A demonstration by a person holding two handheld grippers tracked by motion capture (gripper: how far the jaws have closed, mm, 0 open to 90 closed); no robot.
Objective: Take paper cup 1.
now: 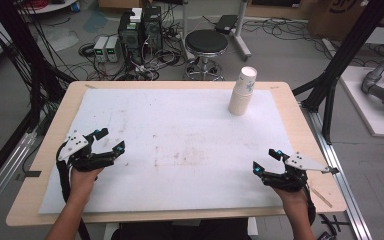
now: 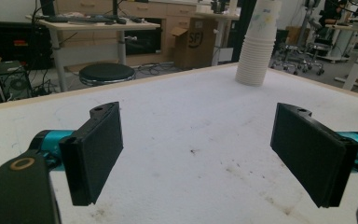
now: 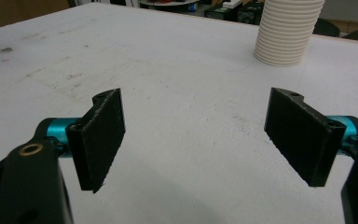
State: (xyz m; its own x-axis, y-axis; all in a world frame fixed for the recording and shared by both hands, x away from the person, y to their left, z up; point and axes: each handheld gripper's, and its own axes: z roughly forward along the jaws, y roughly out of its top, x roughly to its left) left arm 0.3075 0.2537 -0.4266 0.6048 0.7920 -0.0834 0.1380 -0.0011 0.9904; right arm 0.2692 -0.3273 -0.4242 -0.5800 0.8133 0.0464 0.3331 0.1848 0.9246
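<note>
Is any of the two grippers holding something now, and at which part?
Nothing is held. The left gripper and the right gripper are both open above the table, far from the stack of paper cups.

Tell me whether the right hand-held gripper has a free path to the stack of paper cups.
Probably yes. The right hand-held gripper is open and empty, and only bare white mat lies between it and the stack of paper cups at the table's far side.

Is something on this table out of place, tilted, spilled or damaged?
The stack of paper cups leans slightly to the right in the high view, though it stands. The white table cover has brownish stains near its middle. Both grippers are open and hold nothing.
</note>
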